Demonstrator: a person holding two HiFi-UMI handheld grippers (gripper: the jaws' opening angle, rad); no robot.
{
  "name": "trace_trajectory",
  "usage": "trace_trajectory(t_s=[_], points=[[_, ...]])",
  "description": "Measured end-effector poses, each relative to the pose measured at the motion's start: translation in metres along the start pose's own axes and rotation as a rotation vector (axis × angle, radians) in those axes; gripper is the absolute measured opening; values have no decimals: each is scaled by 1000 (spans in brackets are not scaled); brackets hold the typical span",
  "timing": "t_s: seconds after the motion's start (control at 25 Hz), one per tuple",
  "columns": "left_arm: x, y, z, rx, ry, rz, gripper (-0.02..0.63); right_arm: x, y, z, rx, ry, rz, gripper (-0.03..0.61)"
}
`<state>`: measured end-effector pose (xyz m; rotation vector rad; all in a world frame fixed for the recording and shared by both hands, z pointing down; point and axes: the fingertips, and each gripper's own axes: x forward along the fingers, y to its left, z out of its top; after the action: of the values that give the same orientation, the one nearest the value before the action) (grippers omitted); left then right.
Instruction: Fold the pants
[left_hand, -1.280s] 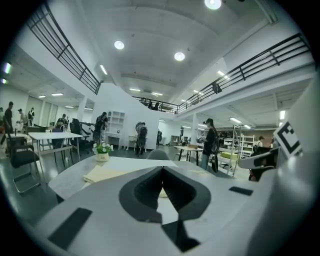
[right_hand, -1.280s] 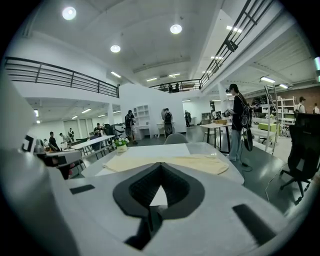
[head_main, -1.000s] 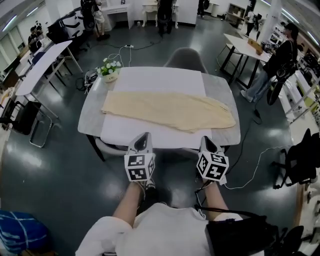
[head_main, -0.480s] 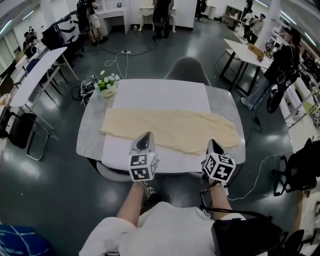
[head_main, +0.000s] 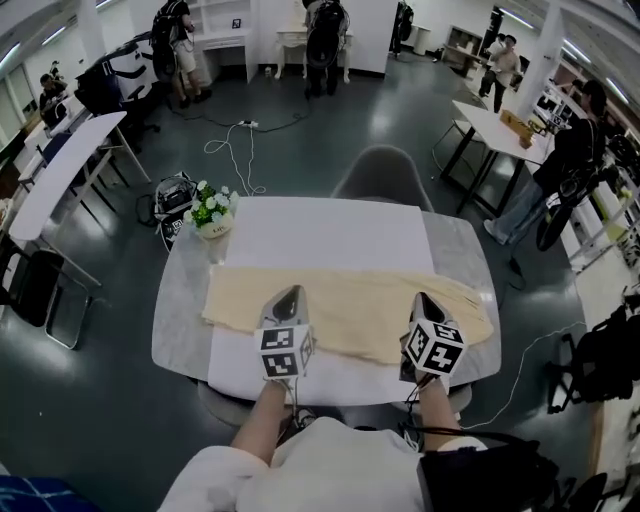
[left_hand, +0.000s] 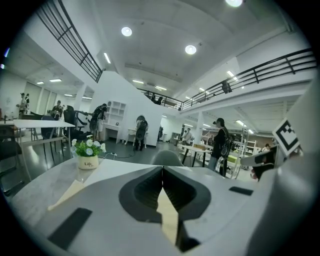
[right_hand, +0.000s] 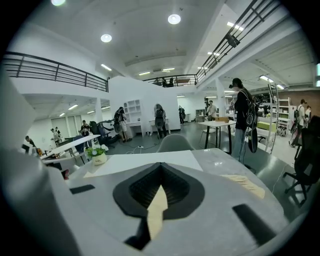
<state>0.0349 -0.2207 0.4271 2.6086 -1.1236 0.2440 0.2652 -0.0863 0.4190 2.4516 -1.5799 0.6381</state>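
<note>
Beige pants lie flat lengthwise across a white mat on the grey table, waist at the left, leg ends at the right. My left gripper is shut with its tips over the pants' near edge, left of middle. My right gripper is shut too, hovering above the near edge further right. In the left gripper view the jaws meet at the tips, and beige cloth shows below. The right gripper view has closed jaws and a leg end at the right. Neither gripper holds cloth.
A small flower pot stands on the table's far left corner. A grey chair is tucked in at the far side. Other tables, cables and several people fill the room beyond.
The person has stepped up to the table. Both grippers have moved forward together, from short of the table's near edge to above the pants' near edge. Both stayed shut.
</note>
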Motion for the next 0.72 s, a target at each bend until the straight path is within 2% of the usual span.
trace_trajectory(t_s=[0.2, 0.44, 0.56, 0.72], points=[[28, -2, -16, 22, 68, -9, 9, 25, -16, -11, 37, 44, -9, -8], [51, -24, -23, 37, 93, -3, 9, 49, -36, -14, 70, 65, 15, -8], [58, -47, -28, 50, 111, -34, 9, 42, -56, -21, 85, 80, -7, -8], [77, -86, -40, 59, 133, -116, 9, 24, -97, -29, 109, 79, -89, -8]])
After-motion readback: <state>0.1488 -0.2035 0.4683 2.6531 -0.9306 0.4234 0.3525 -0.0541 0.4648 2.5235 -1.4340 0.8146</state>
